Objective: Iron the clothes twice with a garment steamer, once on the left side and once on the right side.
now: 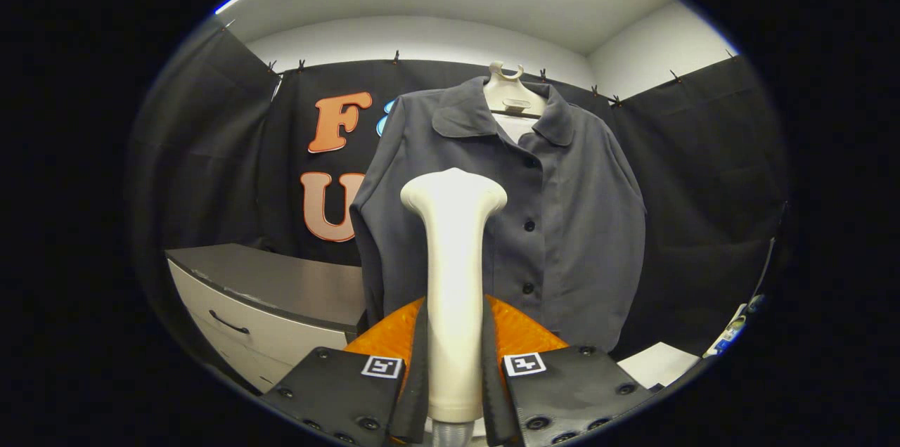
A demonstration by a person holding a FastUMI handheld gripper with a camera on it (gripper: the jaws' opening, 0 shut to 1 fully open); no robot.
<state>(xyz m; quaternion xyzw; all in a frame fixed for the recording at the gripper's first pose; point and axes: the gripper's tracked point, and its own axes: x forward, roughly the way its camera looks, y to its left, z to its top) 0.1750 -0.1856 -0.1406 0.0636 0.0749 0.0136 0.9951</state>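
Observation:
A white garment steamer point(453, 271) stands upright between my fingers, its wide head at the top. My gripper point(454, 334) is shut on the steamer's handle, with both orange-backed fingers point(394, 341) pressing its sides. Beyond the steamer hangs a dark grey buttoned jacket point(562, 222) on a white hanger point(508, 92) against the black cloth wall. The steamer's head is in front of the jacket's left front panel, and I cannot tell whether it touches the cloth.
A grey-topped cabinet with white drawers point(260, 306) stands to the left below the jacket. A white flat object point(657, 363) lies low on the right, with a blue and white item point(735, 327) beyond it by the wall.

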